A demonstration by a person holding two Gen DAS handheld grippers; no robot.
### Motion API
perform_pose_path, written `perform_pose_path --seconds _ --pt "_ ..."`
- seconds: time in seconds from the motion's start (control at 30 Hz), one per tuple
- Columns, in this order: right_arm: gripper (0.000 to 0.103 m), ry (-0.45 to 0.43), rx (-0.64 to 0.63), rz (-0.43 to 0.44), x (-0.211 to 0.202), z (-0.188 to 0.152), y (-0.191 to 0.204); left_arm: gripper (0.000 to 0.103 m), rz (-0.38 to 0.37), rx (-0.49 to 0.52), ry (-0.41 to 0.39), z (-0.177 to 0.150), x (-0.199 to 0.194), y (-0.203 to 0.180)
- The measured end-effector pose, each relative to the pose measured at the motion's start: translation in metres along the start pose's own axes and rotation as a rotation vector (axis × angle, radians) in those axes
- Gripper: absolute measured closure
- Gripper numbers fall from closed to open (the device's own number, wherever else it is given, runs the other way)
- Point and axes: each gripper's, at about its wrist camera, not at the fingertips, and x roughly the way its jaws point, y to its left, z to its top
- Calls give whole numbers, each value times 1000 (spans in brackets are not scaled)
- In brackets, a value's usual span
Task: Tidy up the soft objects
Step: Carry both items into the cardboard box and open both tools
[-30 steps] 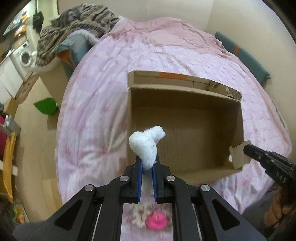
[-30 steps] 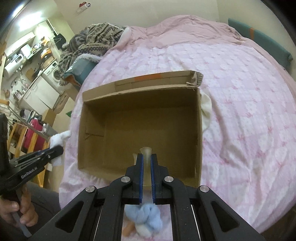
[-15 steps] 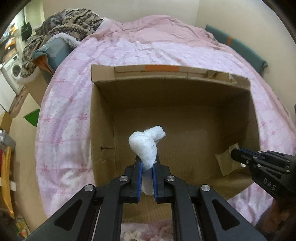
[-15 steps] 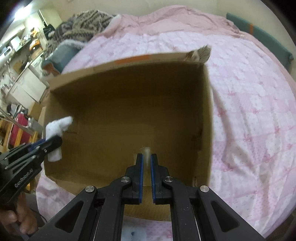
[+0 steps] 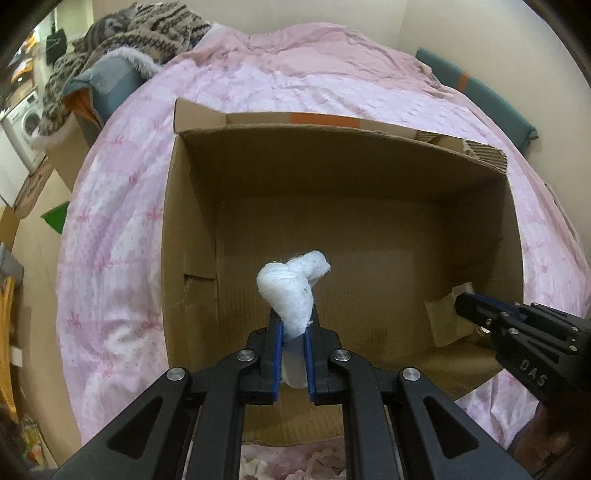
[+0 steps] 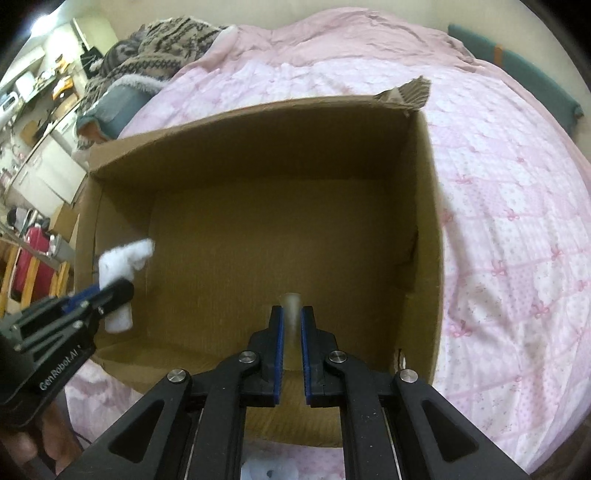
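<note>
At about nine o'clock of the left wrist view the pink patterned bedspread (image 5: 110, 229) falls away toward the floor, and at eleven o'clock a heap of patterned knitwear (image 5: 140, 33) lies at the bed's far corner. An open cardboard box (image 5: 192, 229) sits on the bedspread and fills the middle of both views, its floor bare. The left gripper (image 5: 293, 325) points steeply down into the box — its blue-padded jaws are clamped on a fluffy white soft piece (image 5: 291, 291), whose upper end curls over above the fingertips toward one o'clock. At four o'clock of that view the right gripper (image 5: 461, 304) reaches into the box's near right corner, pinching a pale beige soft piece (image 5: 441, 321) that hangs just above the box floor. In the right wrist view the left gripper (image 6: 118, 291) shows at eight o'clock with its white piece inside the box's left wall, and the right gripper's own jaws, at six o'clock, are closed on a thin translucent-looking sliver of the beige piece — little of it shows.
</note>
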Motion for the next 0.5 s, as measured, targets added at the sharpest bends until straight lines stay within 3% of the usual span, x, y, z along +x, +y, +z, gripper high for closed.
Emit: perform_pose_path --seconds 0.5 --pt "94 -15 3 32 -4 -2 0 92 -5 31 -26 -5 -11 -1"
